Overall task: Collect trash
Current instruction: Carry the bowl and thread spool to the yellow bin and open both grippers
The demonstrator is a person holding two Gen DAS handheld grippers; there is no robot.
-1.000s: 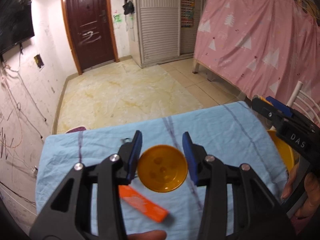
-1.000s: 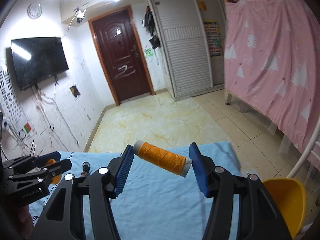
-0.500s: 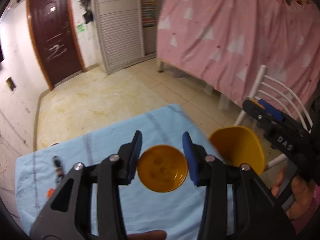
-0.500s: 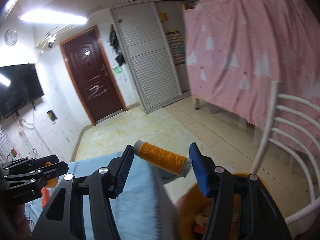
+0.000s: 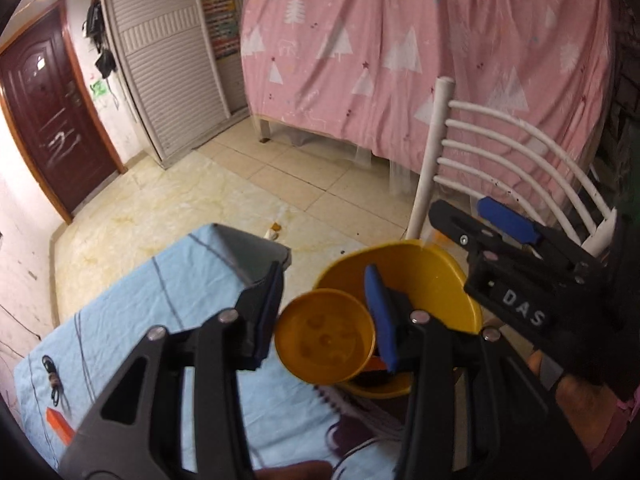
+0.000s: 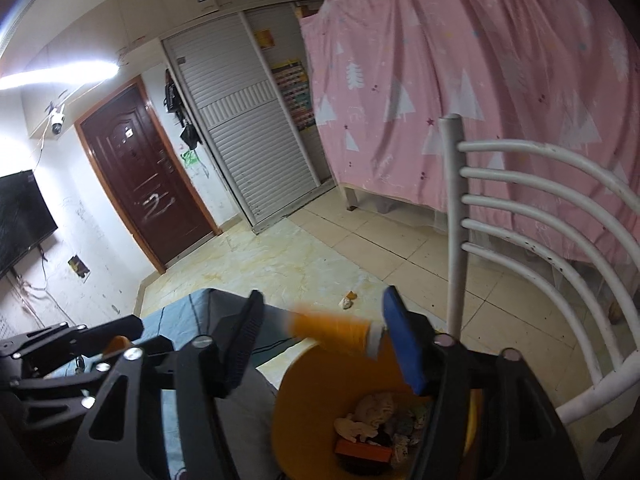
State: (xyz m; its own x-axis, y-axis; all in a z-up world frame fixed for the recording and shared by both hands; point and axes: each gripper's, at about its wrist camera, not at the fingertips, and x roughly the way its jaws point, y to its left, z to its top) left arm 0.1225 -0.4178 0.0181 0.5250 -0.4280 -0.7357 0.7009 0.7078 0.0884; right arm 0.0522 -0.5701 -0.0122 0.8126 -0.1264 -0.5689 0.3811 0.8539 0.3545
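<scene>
My left gripper [image 5: 325, 320] is shut on a round orange lid [image 5: 325, 341] and holds it over the near rim of the yellow trash bin [image 5: 436, 280]. My right gripper [image 6: 322, 344] has its jaws spread wider than the orange thread spool [image 6: 336, 331], which is blurred between them and touches only the right pad, above the bin [image 6: 292, 384]. The bin holds crumpled paper and an orange piece. The right gripper also shows in the left wrist view [image 5: 480, 220], beyond the bin.
A table with a light blue cloth [image 5: 140, 312] lies left of the bin; an orange block [image 5: 58, 424] and small dark items [image 5: 52, 380] rest on it. A white chair [image 6: 520, 208] stands right of the bin. Scraps [image 6: 347, 299] lie on the tiled floor.
Both grippers swung right from over the table to above the yellow bin. The right jaws have opened and the spool has come loose and blurred. The left still grips the lid.
</scene>
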